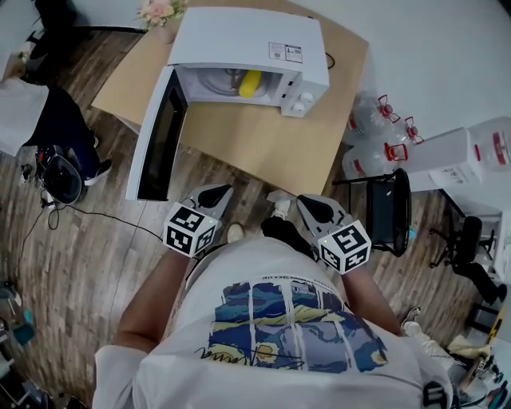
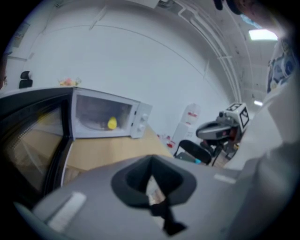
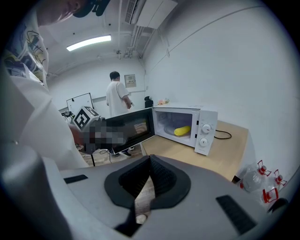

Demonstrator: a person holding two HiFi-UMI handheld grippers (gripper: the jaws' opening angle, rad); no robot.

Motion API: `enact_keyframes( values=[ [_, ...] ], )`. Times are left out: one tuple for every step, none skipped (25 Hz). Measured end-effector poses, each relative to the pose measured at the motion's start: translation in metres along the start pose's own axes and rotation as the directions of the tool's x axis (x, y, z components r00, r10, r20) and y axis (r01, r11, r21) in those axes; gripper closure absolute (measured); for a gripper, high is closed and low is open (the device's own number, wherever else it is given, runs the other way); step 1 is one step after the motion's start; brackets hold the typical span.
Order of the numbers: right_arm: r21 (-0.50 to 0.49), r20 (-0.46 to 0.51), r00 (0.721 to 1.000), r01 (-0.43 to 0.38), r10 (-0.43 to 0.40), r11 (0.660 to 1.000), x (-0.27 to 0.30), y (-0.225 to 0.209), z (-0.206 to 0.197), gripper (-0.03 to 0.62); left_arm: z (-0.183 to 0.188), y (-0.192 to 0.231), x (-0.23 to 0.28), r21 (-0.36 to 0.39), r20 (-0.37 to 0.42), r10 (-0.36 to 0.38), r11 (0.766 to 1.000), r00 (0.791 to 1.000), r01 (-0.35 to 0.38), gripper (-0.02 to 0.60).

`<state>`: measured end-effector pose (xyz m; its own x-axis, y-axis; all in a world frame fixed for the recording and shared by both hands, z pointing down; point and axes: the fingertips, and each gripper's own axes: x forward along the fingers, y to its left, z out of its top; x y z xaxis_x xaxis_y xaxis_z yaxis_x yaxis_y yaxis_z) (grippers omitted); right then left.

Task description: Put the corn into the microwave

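Note:
The yellow corn (image 1: 250, 82) lies inside the white microwave (image 1: 239, 36), which stands on a wooden table (image 1: 263, 144) with its door (image 1: 156, 136) swung open to the left. In both gripper views the corn (image 2: 112, 123) (image 3: 182, 131) shows in the open cavity. My left gripper (image 1: 221, 192) and right gripper (image 1: 308, 204) are held close to my body, well short of the table. Both are shut with nothing between the jaws. The left gripper (image 2: 151, 174) and the right gripper (image 3: 150, 169) point toward the microwave.
A black chair (image 1: 391, 209) stands right of the table, with water bottles (image 1: 375, 136) and a white box (image 1: 463, 156) beyond it. Flowers (image 1: 160, 11) sit at the table's far corner. A dark bag (image 1: 62, 177) lies on the floor at left. A person (image 3: 117, 96) stands in the background.

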<state>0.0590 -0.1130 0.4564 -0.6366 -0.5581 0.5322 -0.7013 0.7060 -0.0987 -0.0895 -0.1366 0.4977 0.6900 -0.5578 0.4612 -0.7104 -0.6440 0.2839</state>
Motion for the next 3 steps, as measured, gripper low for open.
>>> enact_keyframes(
  values=[
    [-0.001, 0.001, 1.0, 0.0, 0.0, 1.0, 0.0007, -0.0027, 0.0005, 0.585, 0.0012, 0.0012, 0.0019, 0.0, 0.001, 0.003, 1.0, 1.0, -0.003, 0.572],
    [-0.001, 0.002, 1.0, -0.001, 0.001, 1.0, 0.0014, -0.0054, 0.001, 0.585, 0.0023, 0.0025, 0.0037, 0.001, 0.001, 0.005, 1.0, 1.0, -0.005, 0.572],
    [-0.001, 0.003, 1.0, -0.001, 0.001, 1.0, 0.0021, -0.0082, 0.0016, 0.585, 0.0034, 0.0039, 0.0056, 0.001, 0.002, 0.008, 1.0, 1.0, -0.008, 0.571]
  ],
)
